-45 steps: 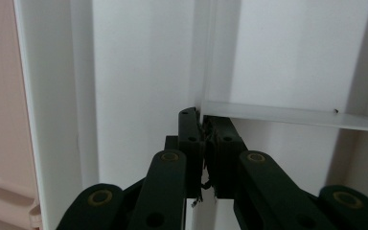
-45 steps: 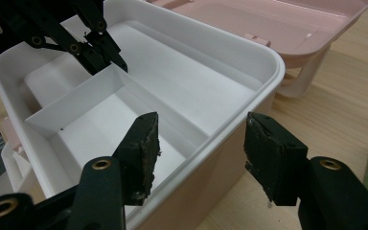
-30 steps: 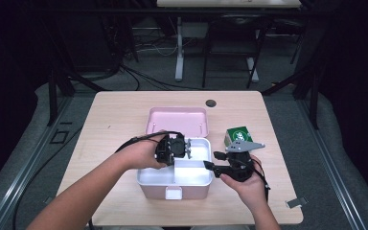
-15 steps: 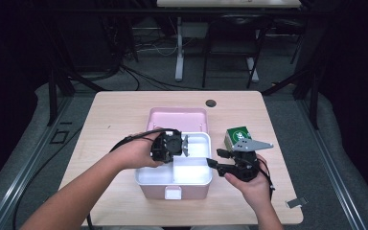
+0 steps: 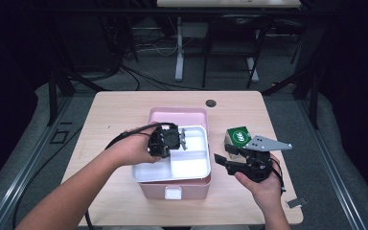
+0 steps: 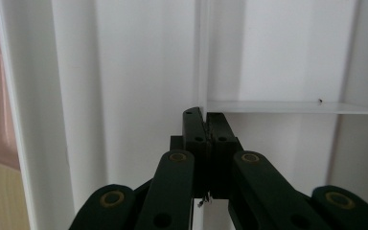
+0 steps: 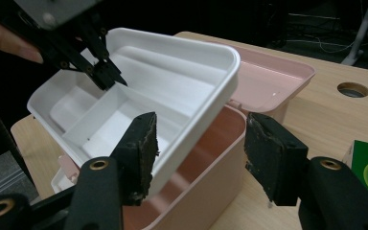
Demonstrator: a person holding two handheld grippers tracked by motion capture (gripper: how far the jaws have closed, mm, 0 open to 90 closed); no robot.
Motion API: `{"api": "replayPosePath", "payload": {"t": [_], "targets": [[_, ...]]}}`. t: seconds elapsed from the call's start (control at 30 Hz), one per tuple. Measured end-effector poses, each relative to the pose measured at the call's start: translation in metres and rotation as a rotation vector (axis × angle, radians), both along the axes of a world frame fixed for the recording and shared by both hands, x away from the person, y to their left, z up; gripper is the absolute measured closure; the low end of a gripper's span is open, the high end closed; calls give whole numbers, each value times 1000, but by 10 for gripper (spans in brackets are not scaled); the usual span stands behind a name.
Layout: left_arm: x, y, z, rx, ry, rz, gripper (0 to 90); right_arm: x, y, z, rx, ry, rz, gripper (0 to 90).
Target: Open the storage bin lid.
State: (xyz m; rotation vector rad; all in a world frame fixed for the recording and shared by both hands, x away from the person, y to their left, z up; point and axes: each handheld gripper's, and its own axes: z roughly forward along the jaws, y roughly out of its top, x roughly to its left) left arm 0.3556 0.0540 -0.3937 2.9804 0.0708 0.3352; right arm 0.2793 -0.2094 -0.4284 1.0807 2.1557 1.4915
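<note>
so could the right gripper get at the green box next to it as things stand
Probably yes: the right gripper has its jaws open with nothing between them, and the small green box sits on bare table just beyond it, outside the pink plastic case.

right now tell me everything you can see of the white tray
The white tray is a glossy, plastic-looking insert with rounded corners, a raised rim and thin dividers forming compartments, all empty. It sits tilted above the open pink box, one side raised. The left gripper is shut on a divider wall inside it. The right gripper has open jaws straddling the tray's rim.
</note>
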Motion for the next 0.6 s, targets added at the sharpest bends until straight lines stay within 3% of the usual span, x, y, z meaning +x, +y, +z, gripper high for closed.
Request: {"api": "replayPosePath", "payload": {"t": [0.3,0.4,0.5,0.6], "targets": [[5,34,15,-11,-6,96,894,5,1,-7,-11,28,-1,446],[7,57,18,-19,-3,167,894,8,4,-12,-23,32,-7,446],[9,69,19,-21,8,211,894,9,5,-13,-27,36,-10,445],[13,95,20,-43,11,306,894,10,7,-16,-35,48,4,445]]}}
